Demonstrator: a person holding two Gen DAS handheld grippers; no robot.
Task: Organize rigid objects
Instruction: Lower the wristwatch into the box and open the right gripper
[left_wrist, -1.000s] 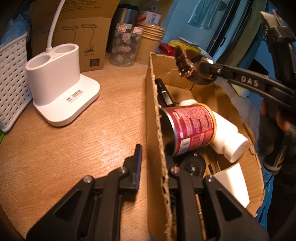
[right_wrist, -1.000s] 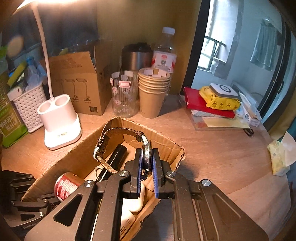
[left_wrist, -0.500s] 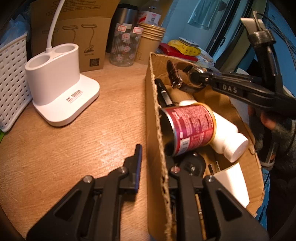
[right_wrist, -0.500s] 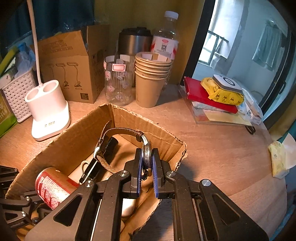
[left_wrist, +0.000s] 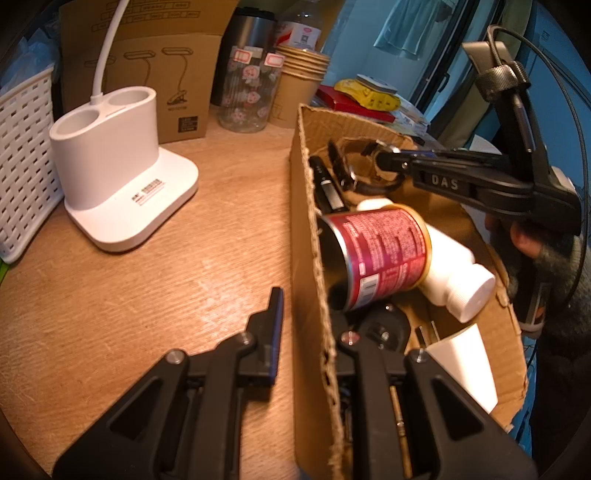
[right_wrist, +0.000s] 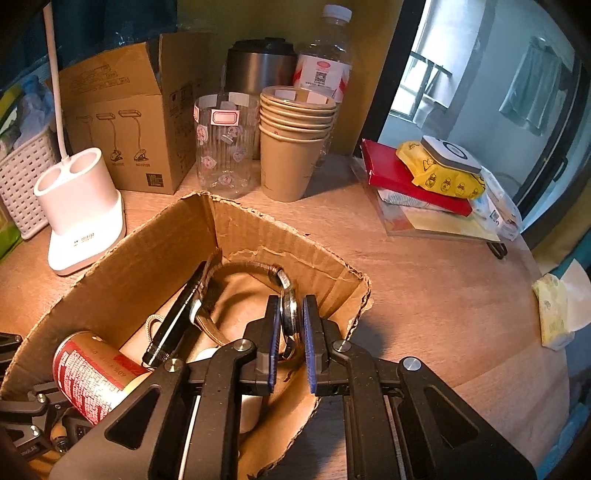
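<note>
Right wrist view: right gripper (right_wrist: 289, 325) dipped nose-down into the torn corrugated cardboard box (right_wrist: 122, 258), blue pads pinching the metal case of a wristwatch (right_wrist: 287, 314); brown leather strap arcing forward toward the far wall, watch low inside the box (contact with the floor not discernible). Alongside it a black flashlight (right_wrist: 177, 317), a red-labelled tin can (right_wrist: 86, 376) on its side, a white plastic bottle (left_wrist: 454, 277) under the can. Left wrist view: left gripper (left_wrist: 306, 321) held level, straddling the box's near wall, one finger outside over the wood-grain table (left_wrist: 147, 277), one inside; wide gap, no clamp on the cardboard visible. White glossy lamp base (left_wrist: 122, 177) to the left.
</note>
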